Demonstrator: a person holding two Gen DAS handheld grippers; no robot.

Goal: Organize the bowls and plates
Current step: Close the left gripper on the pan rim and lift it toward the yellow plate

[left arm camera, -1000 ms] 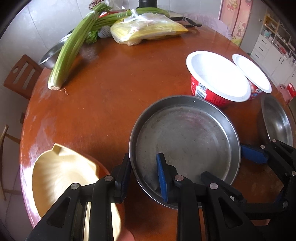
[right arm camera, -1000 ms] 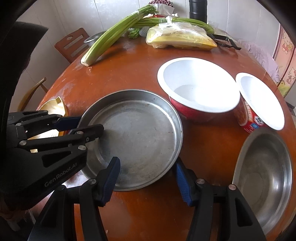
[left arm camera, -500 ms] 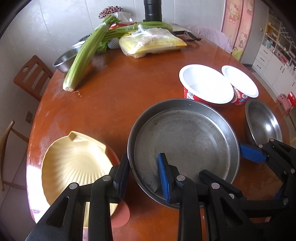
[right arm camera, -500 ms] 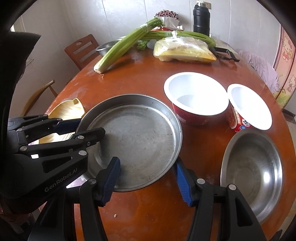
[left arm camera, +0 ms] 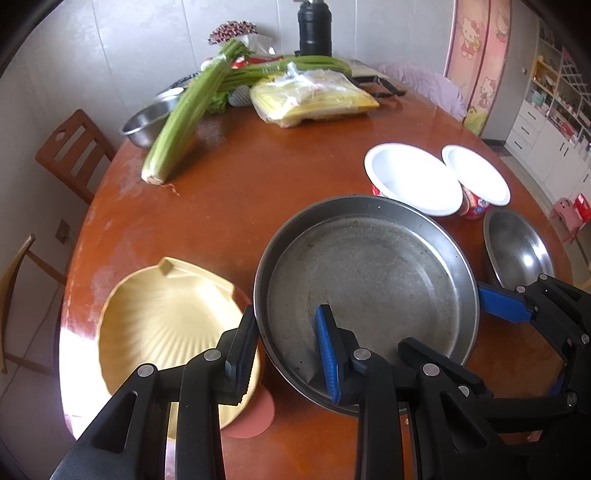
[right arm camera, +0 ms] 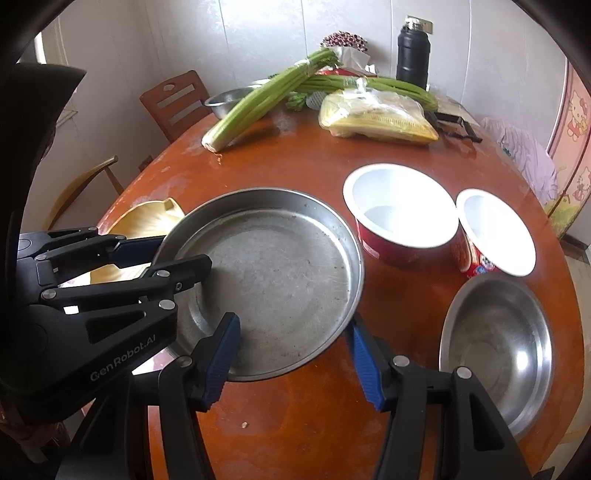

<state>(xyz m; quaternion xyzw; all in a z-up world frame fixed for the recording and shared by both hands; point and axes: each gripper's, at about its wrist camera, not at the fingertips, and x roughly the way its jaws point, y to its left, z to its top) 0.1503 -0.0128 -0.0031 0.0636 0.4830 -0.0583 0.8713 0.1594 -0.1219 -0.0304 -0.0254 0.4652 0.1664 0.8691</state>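
A wide, shallow steel pan (left arm camera: pixel 369 280) hangs just above the round wooden table (left arm camera: pixel 229 192), held from two sides. My left gripper (left arm camera: pixel 284 354) is shut on its left rim, one pad inside and one outside. My right gripper (right arm camera: pixel 291 354) is shut on the near right rim; one of its blue fingers (left arm camera: pixel 498 301) shows against the pan's outer wall. A yellow shell-shaped plate (left arm camera: pixel 162 325) lies left of the pan. Two red bowls with white insides (right arm camera: pixel 402 214) (right arm camera: pixel 495 232) stand beyond it. A steel bowl (right arm camera: pixel 495 343) sits at the right.
At the far side lie celery (left arm camera: pixel 184 118), a bag of yellow food (left arm camera: pixel 314 99), a small steel bowl (left arm camera: pixel 147 122) and a black flask (left arm camera: pixel 314 26). Wooden chairs (left arm camera: pixel 70 155) stand at the left. A pink disc (left arm camera: pixel 255 417) lies under the yellow plate.
Both grippers have risen and drawn back with the pan between them. The table and its things look smaller and farther, and more of the yellow plate and steel bowl shows.
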